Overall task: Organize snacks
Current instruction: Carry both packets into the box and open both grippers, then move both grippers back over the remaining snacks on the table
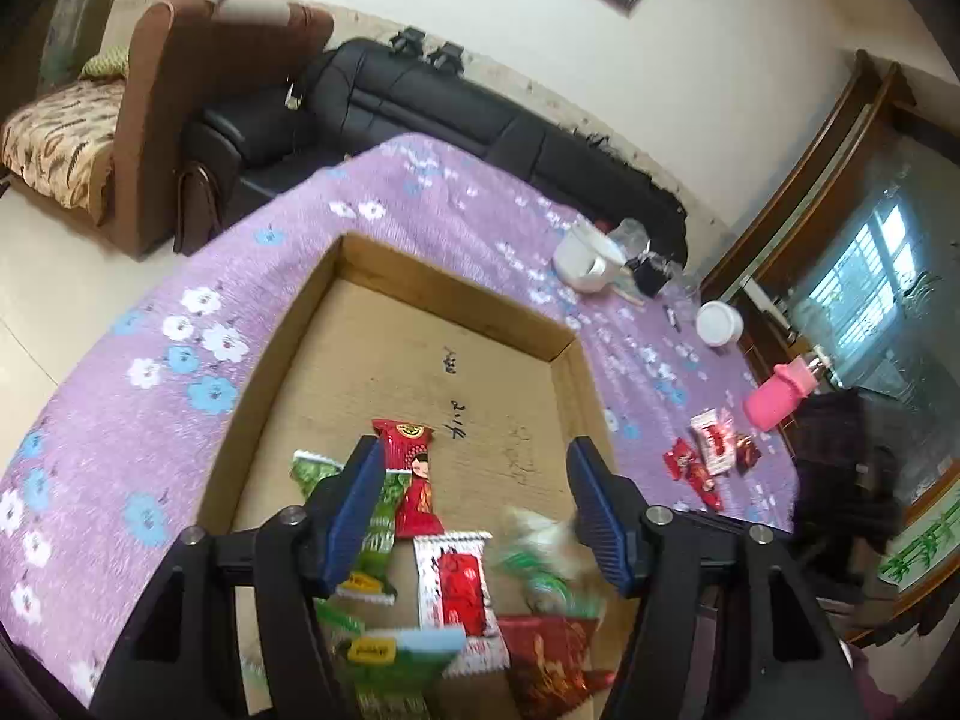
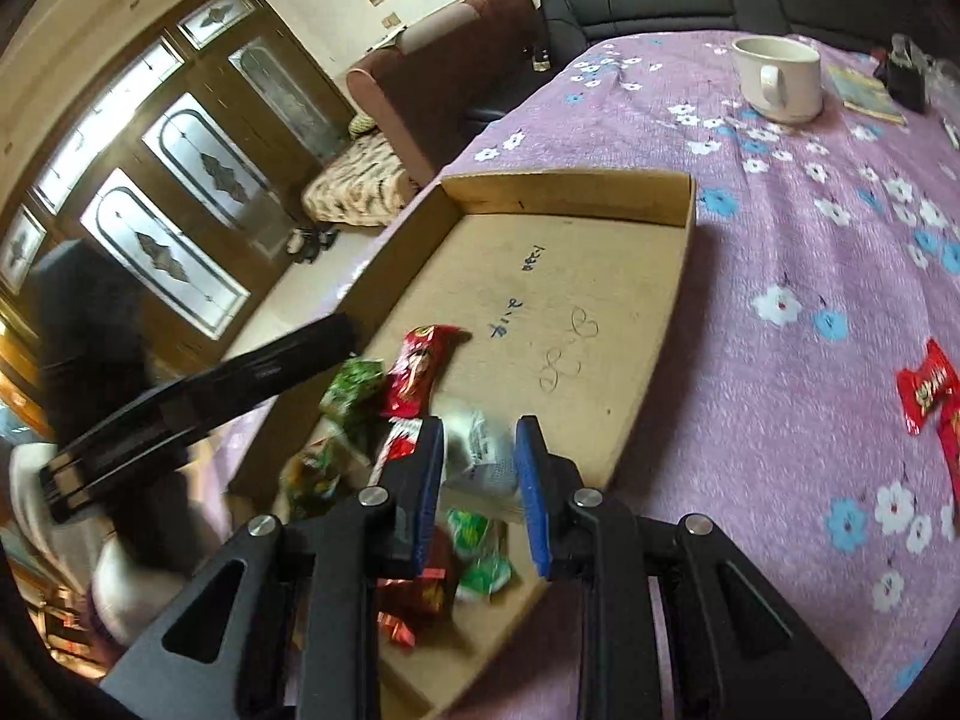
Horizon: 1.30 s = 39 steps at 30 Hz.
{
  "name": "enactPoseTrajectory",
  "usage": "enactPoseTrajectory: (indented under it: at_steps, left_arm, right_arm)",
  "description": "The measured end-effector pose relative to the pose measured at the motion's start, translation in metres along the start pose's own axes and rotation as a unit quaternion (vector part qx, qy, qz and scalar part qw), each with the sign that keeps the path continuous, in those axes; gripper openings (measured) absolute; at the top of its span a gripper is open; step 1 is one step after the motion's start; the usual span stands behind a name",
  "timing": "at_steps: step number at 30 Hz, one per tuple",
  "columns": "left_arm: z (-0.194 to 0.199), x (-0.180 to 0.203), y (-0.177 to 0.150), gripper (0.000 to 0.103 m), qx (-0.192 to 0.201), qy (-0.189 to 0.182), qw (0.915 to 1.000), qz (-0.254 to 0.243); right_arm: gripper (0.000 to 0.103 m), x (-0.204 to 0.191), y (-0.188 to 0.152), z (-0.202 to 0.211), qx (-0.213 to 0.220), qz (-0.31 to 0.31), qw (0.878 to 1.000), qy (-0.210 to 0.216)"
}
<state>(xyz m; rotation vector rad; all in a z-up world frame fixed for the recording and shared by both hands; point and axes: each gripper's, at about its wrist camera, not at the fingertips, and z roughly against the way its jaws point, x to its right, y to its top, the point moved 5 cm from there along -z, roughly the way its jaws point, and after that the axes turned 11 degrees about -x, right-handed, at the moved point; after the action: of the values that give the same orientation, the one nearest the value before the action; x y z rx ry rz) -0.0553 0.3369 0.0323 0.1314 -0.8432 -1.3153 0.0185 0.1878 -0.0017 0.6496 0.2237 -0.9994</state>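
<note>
A shallow cardboard tray (image 1: 360, 312) (image 2: 570, 192) lies on the purple flowered cloth. Its near end holds a heap of snack packets: a red one (image 1: 414, 480) (image 2: 417, 372), green ones (image 1: 384, 516) (image 2: 480, 546) and a white-and-red one (image 1: 456, 582). My left gripper (image 1: 477, 504) stands open over that heap, and a blurred green-and-white packet (image 1: 540, 558) hangs loose by its right finger. My right gripper (image 2: 480, 468) hovers over the tray's near end, shut on a white packet (image 2: 483, 450). Several red and white packets (image 1: 708, 456) (image 2: 927, 390) lie loose on the cloth to the right.
A white mug (image 1: 585, 264) (image 2: 777, 78), a white round lid (image 1: 717, 324) and a pink bottle (image 1: 780, 399) stand on the cloth beyond the tray. A black sofa (image 1: 420, 96) and a brown armchair (image 1: 180, 72) sit behind the table. The tray's far half is bare cardboard.
</note>
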Motion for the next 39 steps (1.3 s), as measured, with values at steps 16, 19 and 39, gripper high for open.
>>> enactPoseTrajectory:
  at_steps: [16, 19, 39]
  left_arm:
    - [0.015, 0.105, -0.058, 0.084, 0.006, -0.144, 0.9885, -0.045]
    - [-0.012, 0.132, -0.079, 0.084, -0.048, -0.170, 0.9828, -0.054]
    - [-0.041, 0.170, -0.094, 0.084, -0.084, -0.053, 0.9886, -0.113]
  right_arm:
    - [0.089, 0.124, -0.061, 0.174, 0.156, -0.080, 0.967, -0.186]
    - [0.089, 0.185, -0.092, 0.186, 0.123, -0.167, 0.963, -0.173]
    - [0.054, 0.179, -0.051, 0.095, 0.047, -0.076, 0.976, -0.197]
